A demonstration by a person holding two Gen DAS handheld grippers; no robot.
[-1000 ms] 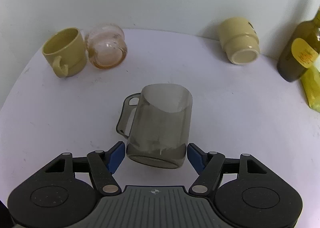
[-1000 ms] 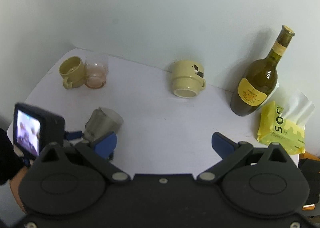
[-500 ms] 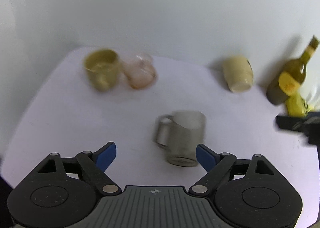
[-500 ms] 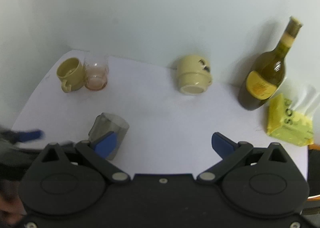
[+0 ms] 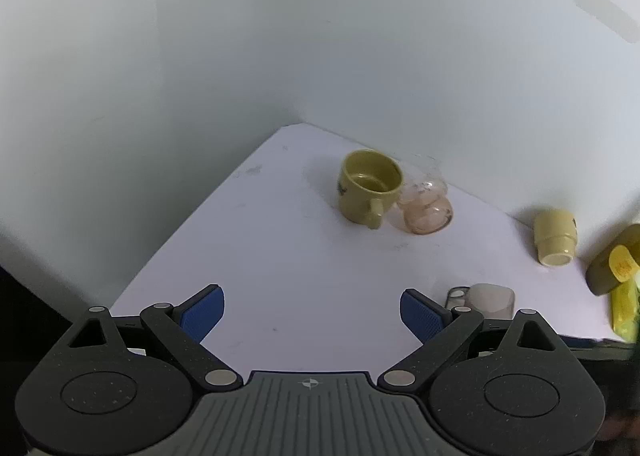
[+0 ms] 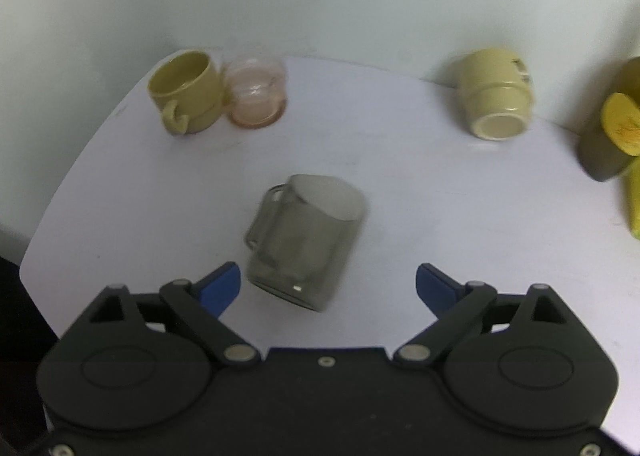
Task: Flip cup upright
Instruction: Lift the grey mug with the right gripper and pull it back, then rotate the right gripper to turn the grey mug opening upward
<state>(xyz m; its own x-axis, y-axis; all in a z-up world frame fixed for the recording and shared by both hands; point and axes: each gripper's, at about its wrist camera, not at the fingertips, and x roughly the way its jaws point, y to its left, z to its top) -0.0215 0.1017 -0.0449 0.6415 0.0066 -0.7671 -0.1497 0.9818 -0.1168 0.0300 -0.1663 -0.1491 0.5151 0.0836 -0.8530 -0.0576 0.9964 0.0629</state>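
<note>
A smoky grey see-through mug stands on the white table, wide end down and handle to the left, just beyond my right gripper. That gripper is open and empty, with the mug's lower end roughly between its blue pads. The same mug shows small at the right in the left wrist view, behind that gripper's right finger. My left gripper is open and empty over the table's left part. A cream mug lies on its side at the back right, base towards me.
An olive-yellow mug stands upright at the back left, touching a pink glass. A dark green bottle and a yellow packet are at the right edge. White walls close the back and left. The table's left edge is near.
My left gripper has let go of the grey mug, pulled back and swung left. My right gripper has moved in towards the grey mug, which now sits near its pads.
</note>
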